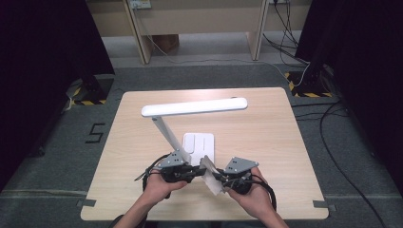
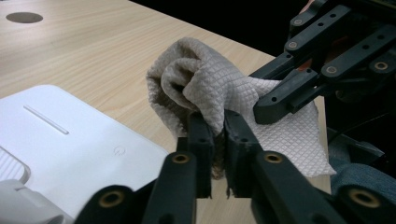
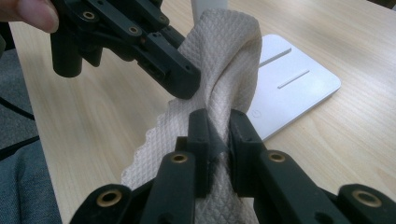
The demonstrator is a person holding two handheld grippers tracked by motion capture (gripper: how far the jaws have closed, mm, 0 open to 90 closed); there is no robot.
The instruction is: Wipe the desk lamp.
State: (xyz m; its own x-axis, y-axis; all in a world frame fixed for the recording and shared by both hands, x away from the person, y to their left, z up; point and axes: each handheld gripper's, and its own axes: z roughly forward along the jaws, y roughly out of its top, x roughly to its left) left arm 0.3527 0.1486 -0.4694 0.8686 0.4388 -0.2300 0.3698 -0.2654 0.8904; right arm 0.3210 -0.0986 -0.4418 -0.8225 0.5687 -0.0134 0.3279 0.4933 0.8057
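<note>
The left tongs [image 2: 218,126] are pinched on a bunched fold of the white quilted cloth [image 2: 205,79]; their jaws press the fabric between them. The right tongs [image 3: 218,128] are likewise clamped on a gathered ridge of the same cloth, close beside the left grip. In the high view the cloth [image 1: 210,175] hangs between the two tongs, just above the near edge of the counter [image 1: 266,133], with the left tongs [image 1: 194,172] and right tongs [image 1: 219,176] meeting at it.

Procedure for the step in hand, judged to be opening out or refolding the cloth:
- Keep both grips firm; the fabric is thin and may slip out of a loose pinch.
- Draw the tongs apart evenly so that the bunched part unrolls rather than twists.
- Keep the cloth clear of the lamp base [image 1: 200,147], which lies just beyond it.

The white desk lamp [image 1: 195,107] stands at mid-counter, its arm rising from the flat base and its bar-shaped head level above the wood.

Containers: the counter carries none; lamp and cloth are the items on or over it.
</note>
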